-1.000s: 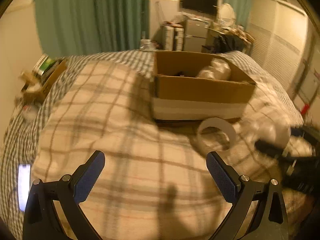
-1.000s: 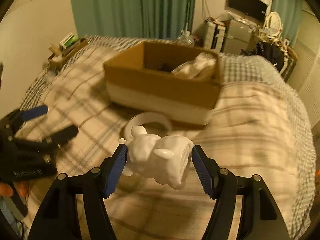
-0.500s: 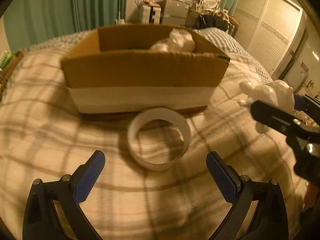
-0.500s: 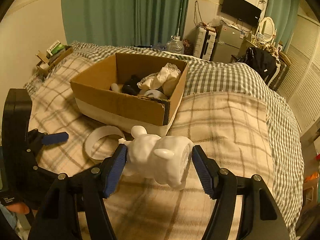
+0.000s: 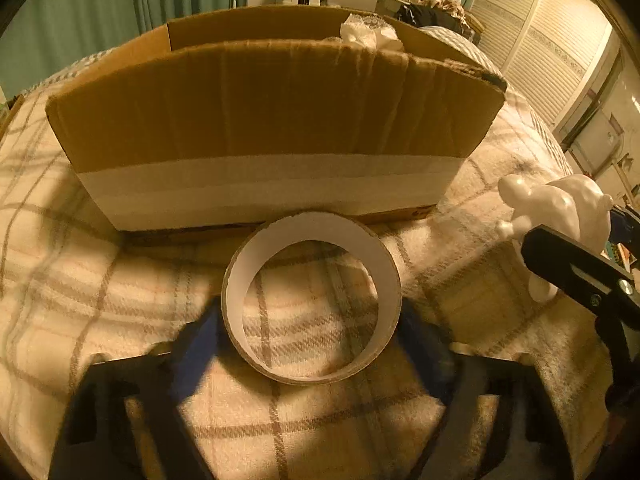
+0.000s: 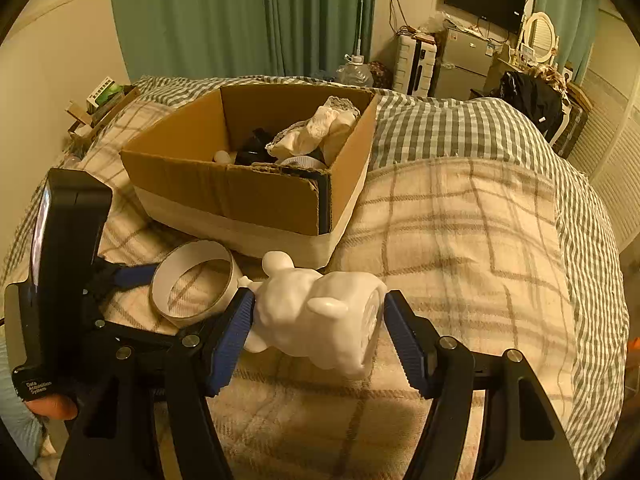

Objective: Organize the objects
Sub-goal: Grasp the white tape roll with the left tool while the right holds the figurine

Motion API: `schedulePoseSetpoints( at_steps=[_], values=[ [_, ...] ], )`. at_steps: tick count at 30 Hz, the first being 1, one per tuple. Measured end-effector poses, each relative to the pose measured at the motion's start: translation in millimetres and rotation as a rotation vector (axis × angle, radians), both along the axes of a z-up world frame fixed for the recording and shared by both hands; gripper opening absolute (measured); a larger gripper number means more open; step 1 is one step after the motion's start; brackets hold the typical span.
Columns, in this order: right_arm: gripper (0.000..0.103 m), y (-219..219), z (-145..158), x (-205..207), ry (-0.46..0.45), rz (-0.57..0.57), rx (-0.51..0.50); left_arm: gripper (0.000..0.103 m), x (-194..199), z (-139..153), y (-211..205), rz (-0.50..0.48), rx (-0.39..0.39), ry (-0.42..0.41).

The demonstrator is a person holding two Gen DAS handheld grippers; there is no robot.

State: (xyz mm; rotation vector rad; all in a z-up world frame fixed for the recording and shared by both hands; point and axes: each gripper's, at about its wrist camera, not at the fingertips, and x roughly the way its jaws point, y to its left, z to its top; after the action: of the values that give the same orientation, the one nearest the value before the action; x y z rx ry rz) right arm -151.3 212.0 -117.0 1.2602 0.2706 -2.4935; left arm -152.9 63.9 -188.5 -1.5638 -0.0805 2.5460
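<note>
A white tape ring (image 5: 312,300) lies on the plaid blanket in front of a cardboard box (image 5: 276,120). My left gripper (image 5: 312,344) has its blurred blue fingers on either side of the ring, closing against it. My right gripper (image 6: 318,332) is shut on a white animal figurine (image 6: 320,316) and holds it above the blanket, right of the ring (image 6: 192,280). The figurine also shows in the left wrist view (image 5: 556,208). The box (image 6: 248,188) holds white cloth and dark items.
The bed carries a plaid blanket (image 6: 460,240) over a grey checked cover (image 6: 460,128). Green curtains, a TV, a small fridge and cluttered furniture stand at the far wall. A small shelf with boxes (image 6: 100,100) is left of the bed.
My left gripper has moved forward to the tape ring and its fingers have come in around it. My right gripper has lifted the figurine and swung right of the box.
</note>
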Motion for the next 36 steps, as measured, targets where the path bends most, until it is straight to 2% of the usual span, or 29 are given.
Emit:
schedulePoseSetpoints(
  at_steps=[9,20,28,36],
  values=[
    [0.066,3,20,16,0.047,-0.031,0.022,0.080,31,23,-8,0.014,0.000,0.078],
    [0.066,-2,73,57,0.143,-0.035,0.003,0.080,81,81,-26,0.019,0.045,0.220],
    [0.066,-16,111,74,0.221,-0.005,0.006,0.080,78,134,-49,0.068,0.054,0.328],
    [0.066,-40,147,49,0.321,0.022,0.038,0.080,40,180,-68,0.097,0.051,0.423]
  ],
)
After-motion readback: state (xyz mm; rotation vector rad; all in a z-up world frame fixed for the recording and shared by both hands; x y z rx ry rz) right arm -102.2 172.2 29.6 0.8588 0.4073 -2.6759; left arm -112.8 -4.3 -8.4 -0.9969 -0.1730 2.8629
